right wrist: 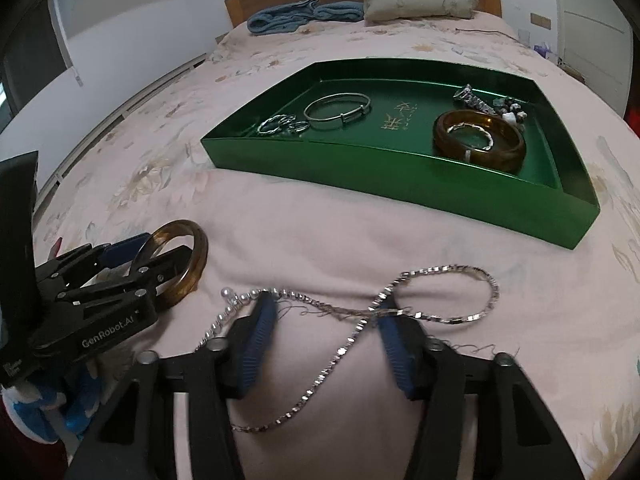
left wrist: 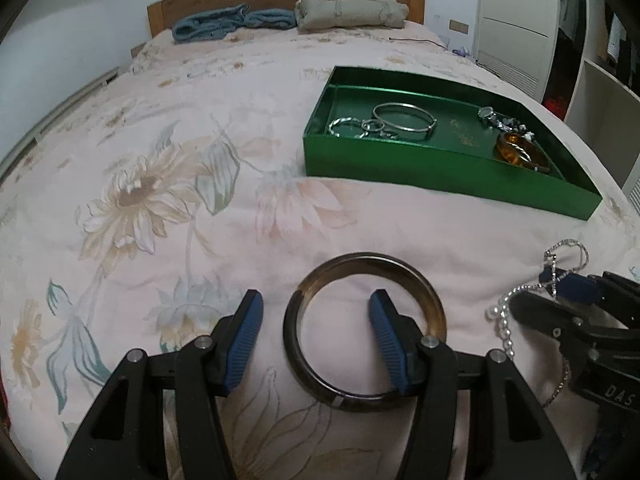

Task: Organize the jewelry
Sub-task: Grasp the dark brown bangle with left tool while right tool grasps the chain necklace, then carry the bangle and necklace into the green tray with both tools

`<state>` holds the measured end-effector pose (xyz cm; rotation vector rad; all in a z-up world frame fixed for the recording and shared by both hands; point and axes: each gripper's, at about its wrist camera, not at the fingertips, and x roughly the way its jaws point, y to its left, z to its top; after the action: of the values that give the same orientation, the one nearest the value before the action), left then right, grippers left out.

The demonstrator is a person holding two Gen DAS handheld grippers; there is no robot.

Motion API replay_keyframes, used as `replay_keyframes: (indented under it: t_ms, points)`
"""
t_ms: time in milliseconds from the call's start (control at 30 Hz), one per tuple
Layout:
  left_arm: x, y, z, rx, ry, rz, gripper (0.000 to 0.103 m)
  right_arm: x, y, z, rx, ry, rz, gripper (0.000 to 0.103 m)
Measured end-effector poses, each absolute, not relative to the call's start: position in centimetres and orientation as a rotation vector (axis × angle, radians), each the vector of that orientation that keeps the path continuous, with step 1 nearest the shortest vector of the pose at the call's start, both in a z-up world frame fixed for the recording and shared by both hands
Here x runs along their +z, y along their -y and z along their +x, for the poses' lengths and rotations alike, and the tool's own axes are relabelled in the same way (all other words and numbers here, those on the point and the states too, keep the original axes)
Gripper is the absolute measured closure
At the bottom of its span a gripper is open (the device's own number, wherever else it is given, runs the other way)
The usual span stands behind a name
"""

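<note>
Your left gripper (left wrist: 316, 300) stands open over the flowered bedspread (left wrist: 160, 184), its right finger inside the dark brown bangle (left wrist: 364, 330) and its left finger outside, so the bangle's left rim lies in the gap between them, not yet pinched. The bangle lies flat on the bed, directly ahead of that gripper.

Your right gripper (right wrist: 326, 312) is also open, its blue pads straddling the silver chain necklace (right wrist: 400, 304). The chain crosses itself between the fingers, one loop running far and right, a beaded tail trailing left past the left pad, another strand running back toward you under the gripper. Nothing is clamped yet.

Beyond both, far and to the right, sits the green tray (right wrist: 440, 200), already holding a silver bangle (right wrist: 338, 110), small rings (right wrist: 280, 124), an amber bangle (right wrist: 480, 142) and a watch with beads (right wrist: 492, 104).

The pivotal relation, by judgement: each piece lies right at its own gripper, the bangle with the left, the chain with the right, and the tray lies farther off, nearer the right gripper. Close across the chain's crossing and it likely lifts as one.
</note>
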<state>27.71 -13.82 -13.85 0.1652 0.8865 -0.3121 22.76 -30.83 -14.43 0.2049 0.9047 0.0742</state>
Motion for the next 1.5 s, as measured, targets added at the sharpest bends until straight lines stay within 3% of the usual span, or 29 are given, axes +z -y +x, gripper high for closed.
replay_keyframes:
  t_ms: [100, 200, 367, 767, 1500]
  points:
    - [-13.9, 14.0, 27.6, -0.311, -0.890, 0.171, 0.051, -14.4, 31.4, 22.2, 0.073, -0.902, 0.227, 0.091]
    - [-13.8, 14.2, 27.4, -0.330, -0.892, 0.181, 0.064, -14.2, 31.6, 21.2, 0.085, -0.906, 0.225, 0.100]
    - [-13.5, 14.8, 26.4, -0.336, -0.892, 0.212, 0.091, -13.4, 31.8, 18.5, 0.096, -0.895, 0.205, 0.101]
    - [-9.9, 15.0, 21.6, -0.316, -0.807, 0.228, 0.095, -9.7, 34.3, 11.9, 0.037, -0.831, 0.208, 0.101]
    - [1.8, 14.3, 13.8, -0.335, -0.565, 0.251, 0.095, 3.4, 35.3, 4.8, -0.030, -0.646, 0.074, 0.101]
